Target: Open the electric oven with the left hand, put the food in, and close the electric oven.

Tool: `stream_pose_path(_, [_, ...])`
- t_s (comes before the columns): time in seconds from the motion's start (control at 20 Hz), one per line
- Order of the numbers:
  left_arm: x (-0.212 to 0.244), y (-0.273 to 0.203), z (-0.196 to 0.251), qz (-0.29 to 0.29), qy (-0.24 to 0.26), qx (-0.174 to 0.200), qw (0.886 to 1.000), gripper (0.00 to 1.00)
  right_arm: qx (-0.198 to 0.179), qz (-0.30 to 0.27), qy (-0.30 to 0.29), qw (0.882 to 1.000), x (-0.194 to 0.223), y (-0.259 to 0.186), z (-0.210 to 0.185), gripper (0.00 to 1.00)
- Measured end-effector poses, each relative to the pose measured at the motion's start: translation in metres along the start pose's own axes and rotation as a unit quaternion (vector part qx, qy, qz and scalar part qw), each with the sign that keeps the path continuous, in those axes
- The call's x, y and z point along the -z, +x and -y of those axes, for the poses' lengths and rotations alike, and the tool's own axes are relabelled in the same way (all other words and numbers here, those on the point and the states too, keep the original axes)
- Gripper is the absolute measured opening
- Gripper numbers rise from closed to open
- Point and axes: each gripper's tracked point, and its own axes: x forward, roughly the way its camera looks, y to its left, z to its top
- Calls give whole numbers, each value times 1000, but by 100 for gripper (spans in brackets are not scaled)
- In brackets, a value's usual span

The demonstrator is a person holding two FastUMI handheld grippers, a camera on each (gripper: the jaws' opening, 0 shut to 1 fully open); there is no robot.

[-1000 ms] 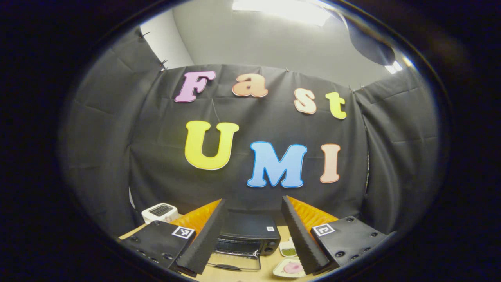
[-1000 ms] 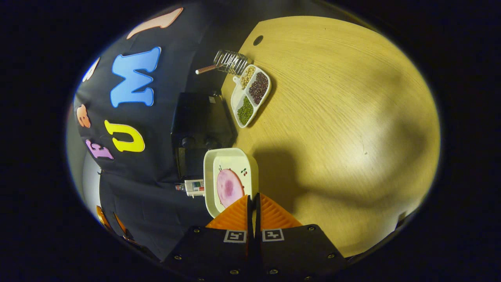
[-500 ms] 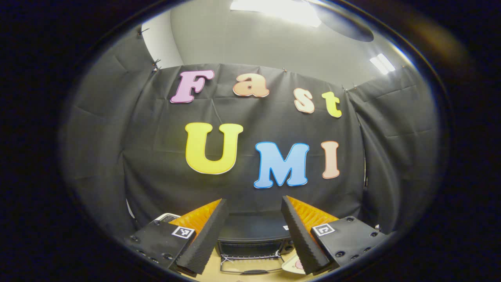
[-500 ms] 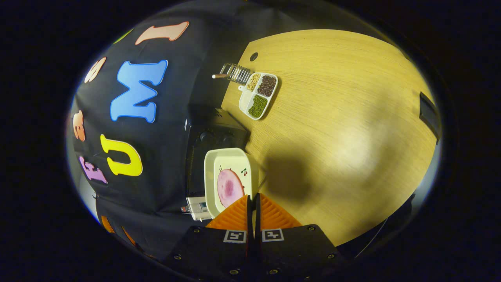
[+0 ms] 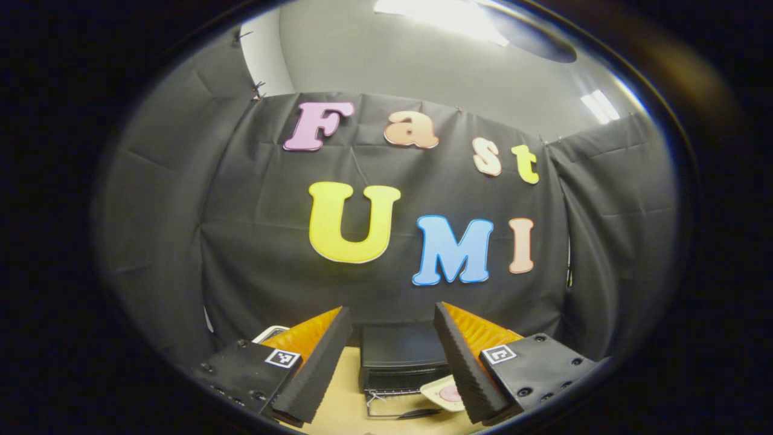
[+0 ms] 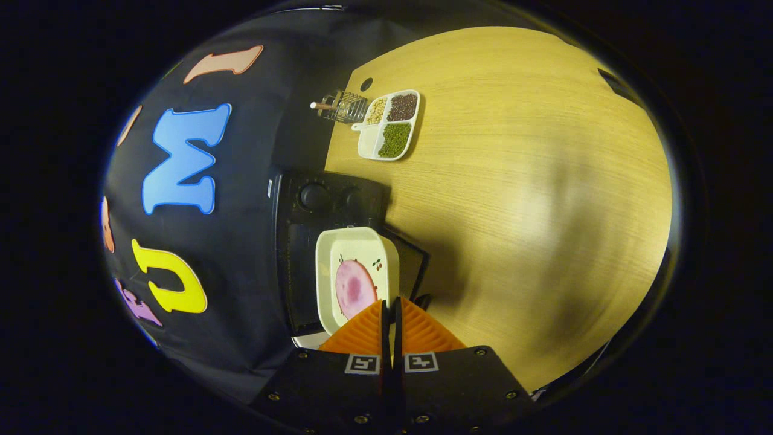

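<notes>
- Left hand-held gripper (image 5: 391,368): fingers spread wide, nothing between them, hanging above the light wooden desk (image 5: 338,405) and aimed at the oven front.
- Small black electric oven (image 5: 403,356) sits at the back of the desk against the black cloth wall; its glass door (image 5: 398,406) is folded down flat toward the camera.
- Right hand-held gripper (image 6: 389,314): fingers clenched on the near rim of the cream square plate (image 6: 356,275), which is lifted off the desk.
- Plate carries a round pink slice of food (image 6: 354,289). In the left gripper view the plate (image 5: 445,393) is just right of the open door, at the oven mouth.
- In the right gripper view the oven (image 6: 320,205) lies directly behind the plate.
- White divided tray of beans (image 6: 388,124) and a wire rack (image 6: 341,107) stand beyond the oven, well apart from the plate.
</notes>
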Motion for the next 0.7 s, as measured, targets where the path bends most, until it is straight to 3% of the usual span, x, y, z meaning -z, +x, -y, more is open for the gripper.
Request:
stream_pose_path(0.05, [1, -2, -9, -2, -1, -5, 1000, 94, -2, 7, 2, 1000, 7, 10, -9, 0])
stream_pose_path(0.1, [3, -4, -18, -3, -2, -11, 1000, 99, -6, 13, 5, 1000, 12, 22, -18, 1])
stream_pose_path(0.2, [6, -8, -37, -8, -6, -25, 1000, 94, -9, 23, 19, 1000, 21, 45, -36, 0])
stream_pose_path(0.4, [15, -11, -70, -21, -12, -51, 998, 99, -19, 51, 33, 998, 22, 93, -69, 1])
stream_pose_path(0.7, [23, -15, -113, -34, -9, -85, 996, 99, -18, 85, 80, 993, 30, 148, -86, 1])
